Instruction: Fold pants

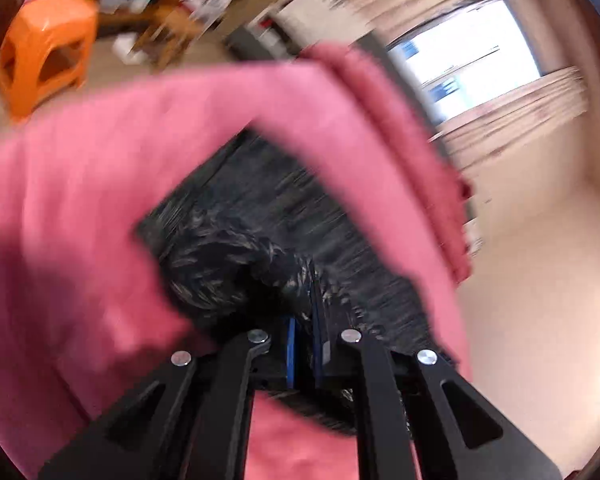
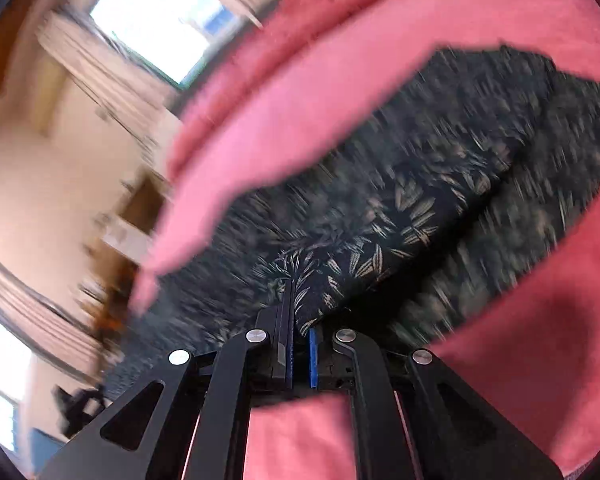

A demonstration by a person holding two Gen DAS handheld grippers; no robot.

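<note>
Left wrist view. Your left tool point(image 1: 305, 336) has its blue pads point(image 1: 290, 350) drawn close with a fold of the pants point(image 1: 236, 264) pinched between them. The pants are dark cloth with a pale leaf print. They bunch up just ahead of the fingertips and run away from the tool over a pink cover point(image 1: 80, 184). The pink cover fills most of the lower and left part of the view, and another pink layer curves over the far side of the pants. The whole frame is streaked with motion blur. Beyond the cover you have an orange plastic stool point(image 1: 44, 48) on the floor at upper left, blurred wooden furniture beside it, and a bright window point(image 1: 472, 60) with pale curtains point(image 1: 512, 120) at upper right.

Right wrist view. Your right tool point(image 2: 300, 332) is likewise clamped on the pants point(image 2: 400, 200): the blue pads point(image 2: 312, 356) sit nearly together with an edge of the leaf-print cloth held between them. From the grip a raised fold of the pants runs up and to the right, with more of the cloth lying either side of it. The pink cover point(image 2: 520, 340) surrounds the pants, bare at lower right and below the tool, and a pink band arcs across the top. A window point(image 2: 156, 20) and curtains point(image 2: 84, 64) show at upper left, all blurred.
</note>
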